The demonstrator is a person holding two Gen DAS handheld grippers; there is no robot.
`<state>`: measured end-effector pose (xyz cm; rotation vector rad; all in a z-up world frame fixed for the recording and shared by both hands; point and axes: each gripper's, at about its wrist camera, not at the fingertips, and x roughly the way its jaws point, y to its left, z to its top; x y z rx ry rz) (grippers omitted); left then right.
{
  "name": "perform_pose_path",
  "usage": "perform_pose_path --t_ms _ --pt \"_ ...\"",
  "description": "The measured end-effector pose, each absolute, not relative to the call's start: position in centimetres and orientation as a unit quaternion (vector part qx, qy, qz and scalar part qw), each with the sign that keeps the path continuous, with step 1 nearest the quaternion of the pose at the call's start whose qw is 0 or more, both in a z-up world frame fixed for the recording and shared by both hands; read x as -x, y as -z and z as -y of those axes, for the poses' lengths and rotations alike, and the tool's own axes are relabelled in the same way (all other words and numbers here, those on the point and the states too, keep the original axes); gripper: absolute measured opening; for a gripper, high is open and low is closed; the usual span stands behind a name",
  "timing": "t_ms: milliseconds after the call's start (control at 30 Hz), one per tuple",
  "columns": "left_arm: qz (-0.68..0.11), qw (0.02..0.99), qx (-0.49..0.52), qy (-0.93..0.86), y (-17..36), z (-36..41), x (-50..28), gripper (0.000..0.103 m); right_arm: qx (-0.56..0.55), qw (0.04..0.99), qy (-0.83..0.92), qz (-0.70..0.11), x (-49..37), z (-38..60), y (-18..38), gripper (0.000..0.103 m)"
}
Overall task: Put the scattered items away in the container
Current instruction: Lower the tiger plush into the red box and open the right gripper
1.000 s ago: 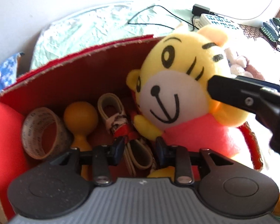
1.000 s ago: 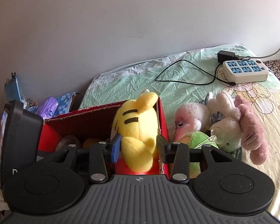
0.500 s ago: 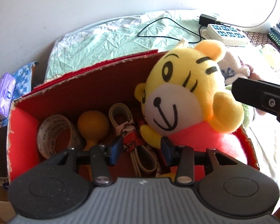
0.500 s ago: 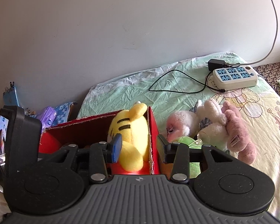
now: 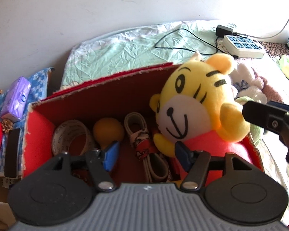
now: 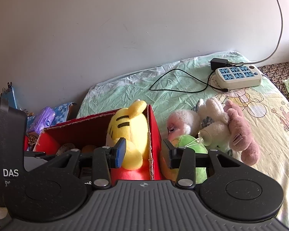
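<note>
Jaws on the left gripper (image 5: 146, 152) apart, just been opening up, nothing caught between them, only the inside of the red box (image 5: 98, 96) below. Purple pack (image 5: 16, 98) off to the far left outside the box, not in play. Inside, left to right: tape roll (image 5: 73, 136), orange bulb (image 5: 108, 129), looped strap (image 5: 142, 144), then the tiger plush (image 5: 194, 111) propped in the right end, head poking above the rim. Looks like the drop-off step for the tiger, pretty much done. Right gripper (image 6: 143, 152) jaws also apart, gripping nothing, lined up over the box's right wall. Next up, probably: swing right to the plush pile (image 6: 212, 127) on the bed (image 6: 269, 134) just beside the box, green plush (image 6: 190, 144) nearest. Soft, tangled lot, so likely a pinch on one limb and a chance of dragging a neighbour along. Box wall right in the path. Power strip (image 6: 239, 75) and its cable (image 6: 173, 80) well behind, out of the way.
</note>
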<state>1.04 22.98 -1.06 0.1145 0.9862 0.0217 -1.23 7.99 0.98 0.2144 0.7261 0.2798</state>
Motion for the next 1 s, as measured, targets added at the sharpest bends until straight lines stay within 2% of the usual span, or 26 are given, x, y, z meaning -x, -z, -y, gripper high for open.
perform_pose_path --t_ms 100,533,867,1000 --pt "-0.465 0.883 -0.058 -0.016 0.9 -22.8 -0.9 0.075 -0.098 0.920 -0.139 -0.353 1.5 -8.2 -1.0 0.043" --pt "-0.462 0.886 -0.039 -0.011 1.8 -23.7 -0.2 0.073 -0.086 0.914 -0.151 -0.367 2.3 -8.7 -0.4 0.042" --pt "-0.440 0.895 -0.043 -0.053 1.2 -24.2 1.0 0.093 -0.082 0.915 -0.142 -0.368 3.3 -7.8 -0.3 0.042" --pt "-0.437 0.896 -0.031 -0.070 0.9 -24.2 1.1 0.097 -0.080 0.914 -0.152 -0.367 3.4 -7.8 -0.2 0.042"
